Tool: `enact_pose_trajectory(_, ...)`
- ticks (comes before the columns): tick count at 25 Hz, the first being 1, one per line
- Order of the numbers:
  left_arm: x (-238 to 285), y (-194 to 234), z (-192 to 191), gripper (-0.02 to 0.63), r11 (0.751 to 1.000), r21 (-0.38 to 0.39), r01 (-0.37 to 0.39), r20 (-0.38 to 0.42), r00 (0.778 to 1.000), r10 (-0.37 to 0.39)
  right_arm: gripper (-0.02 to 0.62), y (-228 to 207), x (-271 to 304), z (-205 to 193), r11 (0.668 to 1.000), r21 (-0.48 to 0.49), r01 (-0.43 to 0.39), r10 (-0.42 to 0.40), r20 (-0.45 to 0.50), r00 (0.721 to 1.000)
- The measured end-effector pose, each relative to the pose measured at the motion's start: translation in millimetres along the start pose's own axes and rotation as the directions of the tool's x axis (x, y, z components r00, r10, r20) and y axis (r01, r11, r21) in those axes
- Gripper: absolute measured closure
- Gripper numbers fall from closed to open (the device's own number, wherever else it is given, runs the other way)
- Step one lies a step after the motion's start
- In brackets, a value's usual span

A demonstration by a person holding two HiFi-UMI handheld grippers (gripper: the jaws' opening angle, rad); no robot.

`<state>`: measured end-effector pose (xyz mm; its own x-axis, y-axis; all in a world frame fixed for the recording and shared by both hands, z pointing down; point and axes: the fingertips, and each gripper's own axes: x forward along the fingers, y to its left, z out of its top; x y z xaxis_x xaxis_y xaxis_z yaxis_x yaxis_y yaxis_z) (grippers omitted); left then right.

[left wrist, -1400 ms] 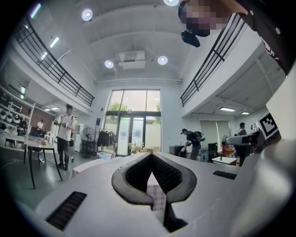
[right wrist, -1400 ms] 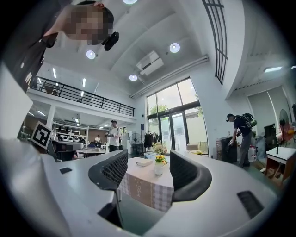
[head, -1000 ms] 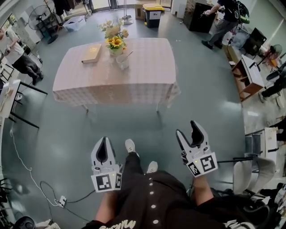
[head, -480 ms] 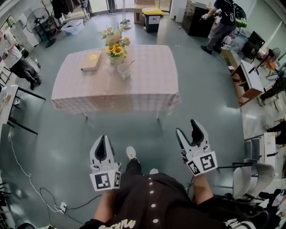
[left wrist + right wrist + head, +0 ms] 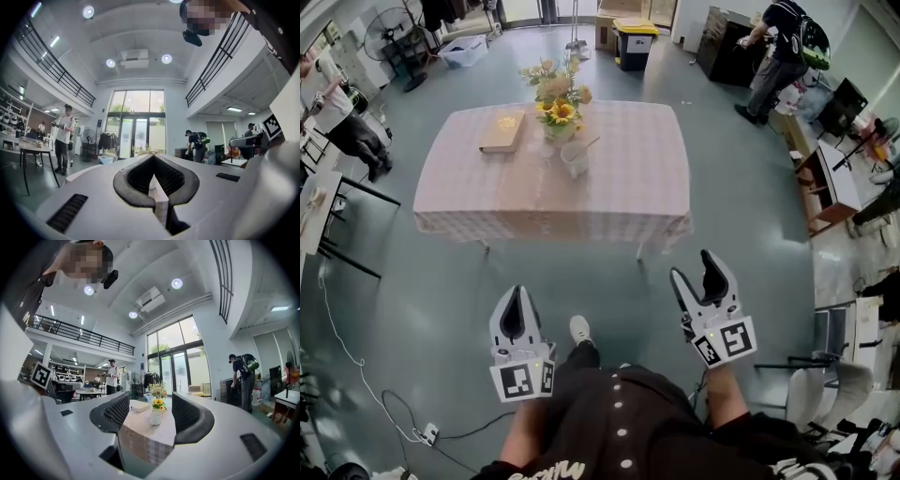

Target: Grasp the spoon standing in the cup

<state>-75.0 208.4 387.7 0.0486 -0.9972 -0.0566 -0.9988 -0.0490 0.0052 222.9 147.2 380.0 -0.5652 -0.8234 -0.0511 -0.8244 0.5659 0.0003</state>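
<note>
A white cup [image 5: 575, 159] stands on a table with a pink checked cloth [image 5: 619, 187], well ahead of me across the floor. A spoon [image 5: 588, 143] leans out of the cup toward the right. Both grippers hang low near my body, far short of the table. My left gripper [image 5: 517, 292] is shut with nothing in it. My right gripper [image 5: 694, 267] is open and empty. In the right gripper view the cup [image 5: 155, 418] shows small between the parted jaws. The left gripper view shows its closed jaws meeting [image 5: 153, 160].
A vase of sunflowers [image 5: 558, 101] stands just behind the cup, with a book [image 5: 502, 131] to its left. A person [image 5: 776, 42] stands at the far right and another [image 5: 337, 112] at the left. A yellow-lidded bin [image 5: 636, 39], a desk [image 5: 842, 178] and a floor cable [image 5: 347, 347] surround the floor.
The table has drifted right and a little nearer in the head view as I step forward. Both grippers hold the same pose, left shut and right open.
</note>
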Motion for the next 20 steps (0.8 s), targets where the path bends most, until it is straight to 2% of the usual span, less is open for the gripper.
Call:
enact_pose_trajectory(10, 55.8, 38.8, 8.7, 0.589, 1.0, -0.005, 0.007, 0.01, 1.0, -0.007, 0.333, -2.0, 71.1, 10.3, 1.0, -0.003, 0.002, -0.002, 0.009, 1.0)
enact_pose_trajectory(20, 111.7, 81.9, 16.5, 0.588, 0.998, -0.003, 0.057, 0.031, 0.998, -0.057, 0.333, 10.9, 147.3, 23.0, 1.0, 0.003, 0.017, -0.017, 0.059, 0.998)
